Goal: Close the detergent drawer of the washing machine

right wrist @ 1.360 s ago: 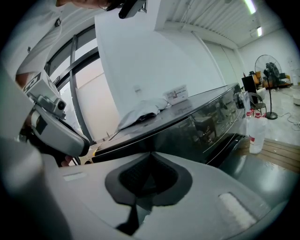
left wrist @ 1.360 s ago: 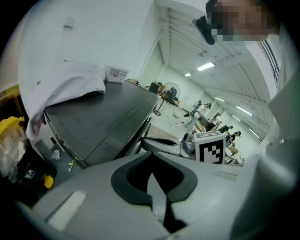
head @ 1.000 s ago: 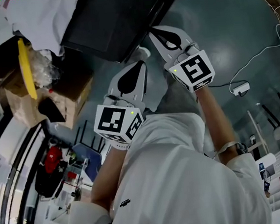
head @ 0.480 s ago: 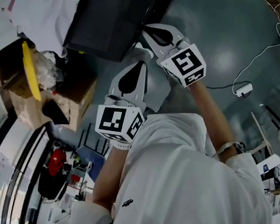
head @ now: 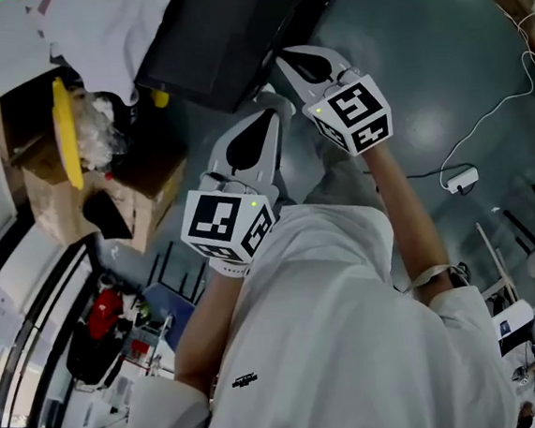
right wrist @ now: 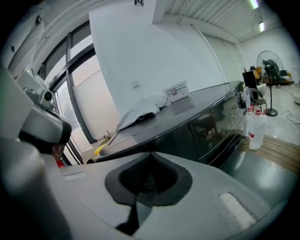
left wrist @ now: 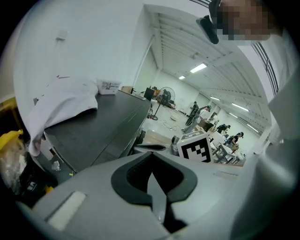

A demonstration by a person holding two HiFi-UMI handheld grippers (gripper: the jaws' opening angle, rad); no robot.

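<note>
My right tool (head: pixel 283 59) has swung left and a little up, its closed tips now nearer the front edge of the dark grey washing machine (head: pixel 222 34). My left tool (head: pixel 273 102) has edged slightly upward.

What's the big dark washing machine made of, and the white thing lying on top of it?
The washing machine looks like dark painted metal or plastic with a smooth, slightly glossy finish; its flat top catches the light, but I can't tell which material it is. The white thing seems to be soft, matte cloth, since it lies in loose folds.
</note>
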